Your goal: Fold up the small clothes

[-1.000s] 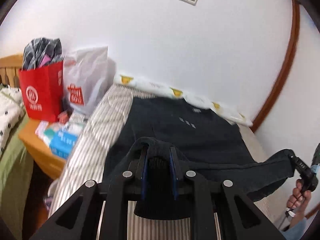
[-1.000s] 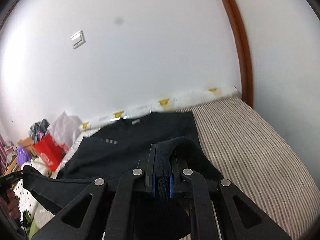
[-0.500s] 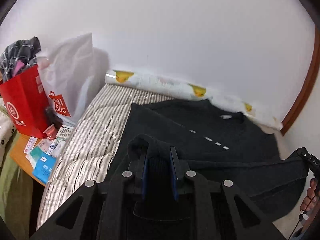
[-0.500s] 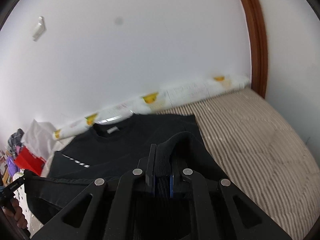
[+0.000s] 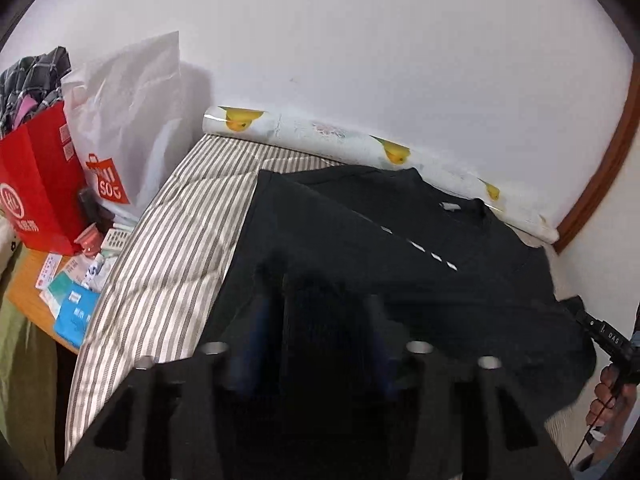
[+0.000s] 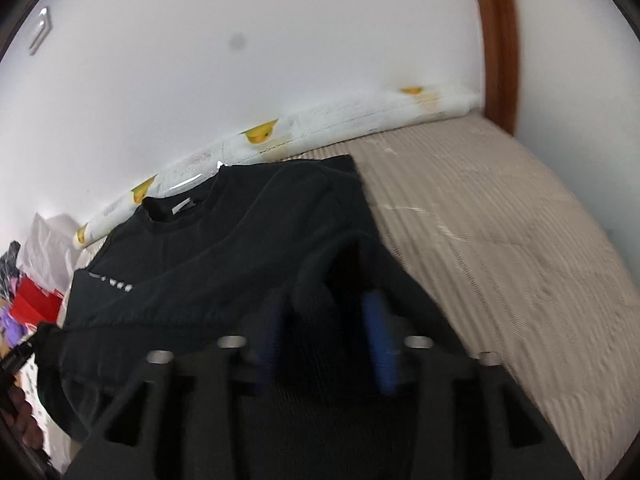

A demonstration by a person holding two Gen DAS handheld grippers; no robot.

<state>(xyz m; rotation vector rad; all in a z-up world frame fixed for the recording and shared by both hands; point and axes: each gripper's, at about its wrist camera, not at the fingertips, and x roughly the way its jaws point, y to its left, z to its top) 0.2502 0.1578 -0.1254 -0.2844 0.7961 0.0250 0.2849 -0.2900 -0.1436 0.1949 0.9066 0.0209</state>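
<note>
I have the black knit long-sleeved top (image 5: 360, 232) lying on the brown-and-white striped quilted mattress (image 5: 172, 240), its collar toward the white wall and the long white bolster with yellow duck prints (image 5: 360, 148). Its lower hem is doubled up over the body, so I judge the first fold to be laid. What I reckon is left: the sleeves and sides, a second fold, and a smoothing of the bunched edge.

My left gripper (image 5: 316, 328) is opening; the dark hem fabric sits between its blue pads, but they stand off it, so I read it as let go. My right gripper (image 6: 328, 332) is likewise opening, with a loose hump of the same cloth between the spread pads and not pinched.

At the bed's left a red paper shopping bag (image 5: 36, 196) holds a bundle of grey checked cloth poking out of the top. Beside it stands a white plastic shopping bag with a red logo (image 5: 124, 128); I cannot tell what is in it. Small boxes and packets (image 5: 76, 280) lie loose on the wooden side table (image 5: 24, 288) below.
</note>
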